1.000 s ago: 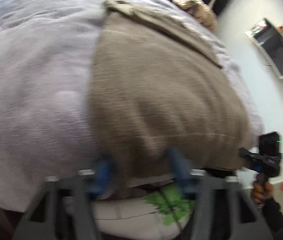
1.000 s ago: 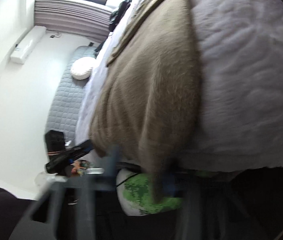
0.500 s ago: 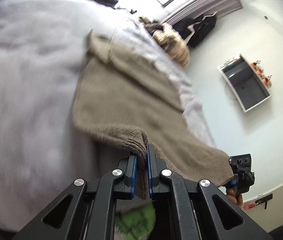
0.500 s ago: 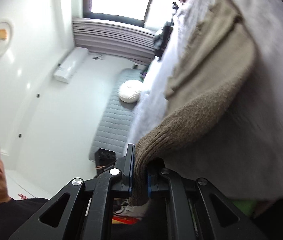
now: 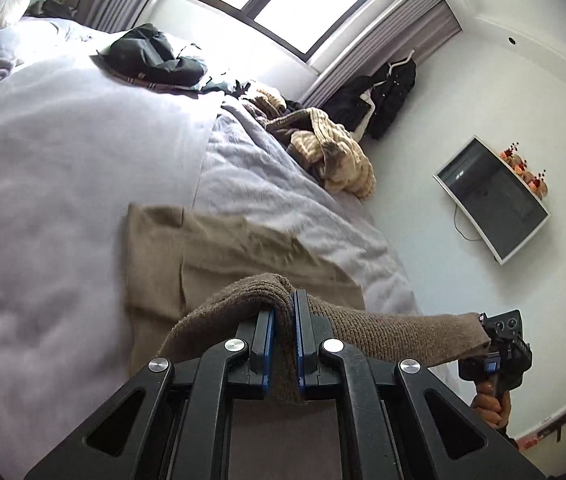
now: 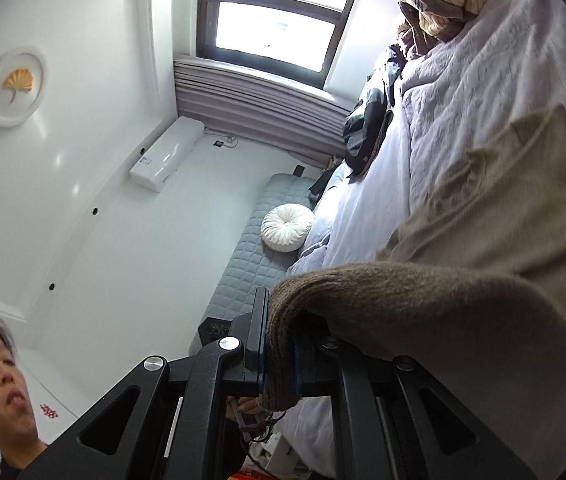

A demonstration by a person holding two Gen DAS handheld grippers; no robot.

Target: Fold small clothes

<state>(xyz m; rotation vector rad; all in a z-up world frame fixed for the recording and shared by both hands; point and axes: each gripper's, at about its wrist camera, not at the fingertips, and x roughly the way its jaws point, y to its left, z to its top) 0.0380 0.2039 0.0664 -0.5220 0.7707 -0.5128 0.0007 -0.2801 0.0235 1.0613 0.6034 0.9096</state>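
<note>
Left gripper (image 5: 282,320): jaws closing tight on one corner of the brown sweater (image 5: 243,248)'s hem. Right gripper (image 6: 277,332): jaws likewise pinching the other corner. Sweater: hem edge lifting between both grippers, the body lying flat on the bed (image 5: 63,152) toward 12 o'clock. Advice: keeping the hem taut and level, carrying both corners together toward 12 o'clock, landing edge on edge. Striped clothes (image 5: 335,152): heaping at 1 o'clock, well apart.
</note>
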